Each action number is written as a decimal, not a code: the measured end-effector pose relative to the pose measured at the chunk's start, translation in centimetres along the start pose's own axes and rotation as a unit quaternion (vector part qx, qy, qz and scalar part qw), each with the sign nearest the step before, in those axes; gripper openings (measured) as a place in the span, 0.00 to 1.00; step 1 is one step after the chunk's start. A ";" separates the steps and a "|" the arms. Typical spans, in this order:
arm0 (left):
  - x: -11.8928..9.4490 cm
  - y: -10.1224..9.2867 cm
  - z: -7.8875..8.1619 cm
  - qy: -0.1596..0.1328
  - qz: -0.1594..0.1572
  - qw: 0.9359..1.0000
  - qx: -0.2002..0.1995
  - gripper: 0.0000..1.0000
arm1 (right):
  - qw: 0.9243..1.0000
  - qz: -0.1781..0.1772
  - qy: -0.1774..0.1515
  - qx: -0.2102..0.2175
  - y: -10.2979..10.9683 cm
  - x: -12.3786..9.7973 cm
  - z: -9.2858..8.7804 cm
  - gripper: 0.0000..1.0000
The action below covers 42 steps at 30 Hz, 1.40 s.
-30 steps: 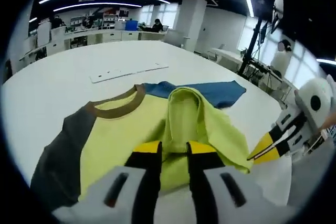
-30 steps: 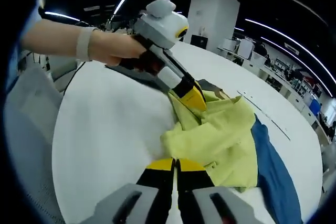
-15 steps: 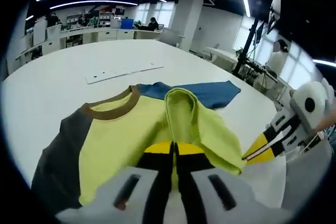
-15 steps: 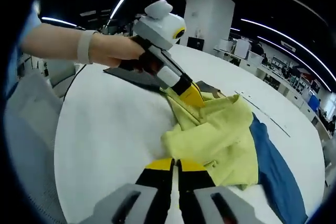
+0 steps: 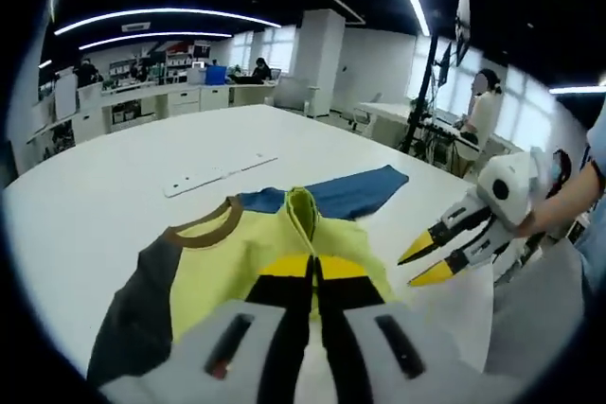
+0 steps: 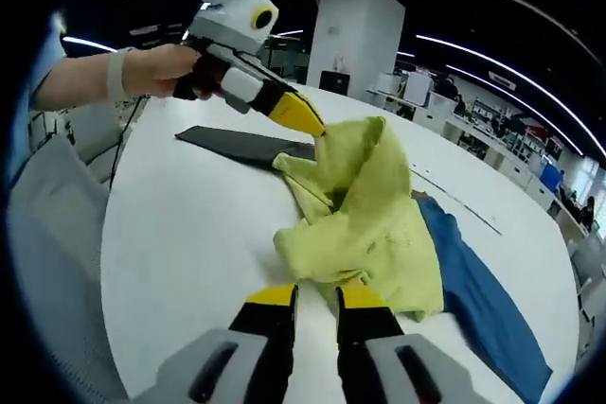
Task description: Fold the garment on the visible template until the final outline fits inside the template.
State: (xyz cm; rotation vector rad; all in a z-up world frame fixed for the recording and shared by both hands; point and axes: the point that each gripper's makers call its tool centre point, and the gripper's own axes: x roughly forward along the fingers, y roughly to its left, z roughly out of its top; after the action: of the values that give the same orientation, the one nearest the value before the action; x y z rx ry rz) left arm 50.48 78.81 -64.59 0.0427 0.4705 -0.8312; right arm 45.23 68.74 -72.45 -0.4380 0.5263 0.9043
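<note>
Your right gripper has let go since a second ago: its jaws, then pressed together at the yellow fabric's edge, are now standing apart with the shirt just past their tips and nothing between them. In the left gripper view that same gripper is hanging off to the side, jaws parted, clear of the cloth. Your left gripper, open a second ago, is now clenched on a yellow fold and is lifting it; in the right gripper view its tips are pinching the raised peak of fabric, higher than before, with your hand behind it. The shirt, yellow with a brown collar, a grey sleeve and a blue sleeve, is lying on the white table, with a thin white strip beyond it.
</note>
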 end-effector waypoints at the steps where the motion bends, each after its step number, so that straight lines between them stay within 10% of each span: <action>1: -0.7 -0.1 0.0 0.001 0.004 1.000 0.005 0.00 | 1.000 -0.001 0.000 0.001 0.0 -0.1 -0.1 0.12; 25: -11.7 1.6 -3.4 0.045 0.092 0.994 0.039 0.00 | 1.000 0.002 -0.006 0.019 1.7 -1.9 -1.1 0.11; 42: -18.2 1.1 -11.2 0.123 0.136 0.983 0.007 0.00 | 1.000 0.007 -0.001 0.015 1.9 -1.8 -1.5 0.11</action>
State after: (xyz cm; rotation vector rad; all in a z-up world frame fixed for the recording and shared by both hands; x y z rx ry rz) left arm 36.48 94.77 -67.17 0.2202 0.6763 -0.5613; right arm 42.32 67.81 -72.81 -0.4060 0.5421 0.9094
